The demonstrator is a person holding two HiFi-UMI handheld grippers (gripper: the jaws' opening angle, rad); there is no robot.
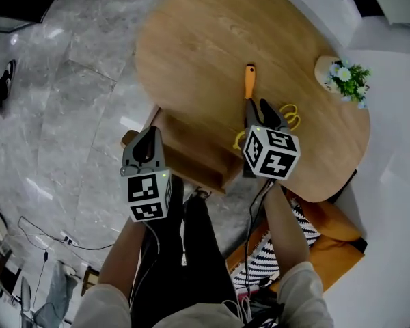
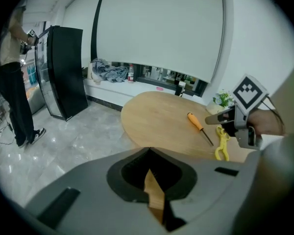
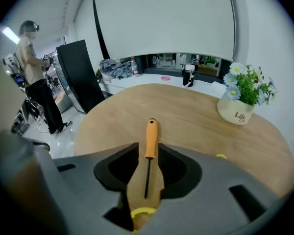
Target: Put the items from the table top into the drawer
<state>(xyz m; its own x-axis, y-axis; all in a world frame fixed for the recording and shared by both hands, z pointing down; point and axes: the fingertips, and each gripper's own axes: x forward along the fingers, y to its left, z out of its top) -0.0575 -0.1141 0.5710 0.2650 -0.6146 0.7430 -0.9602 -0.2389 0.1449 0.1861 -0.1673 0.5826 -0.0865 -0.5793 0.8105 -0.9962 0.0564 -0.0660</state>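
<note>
Grippers: we note the left gripper and the right gripper as grey moulded shells with black inner jaws.
Markers: left cube and right cube are white with black square patterns; each has a small green light.
Cable: thin and dark, below the right cube.
Clothing: we see pale short sleeves and black trousers.
</note>
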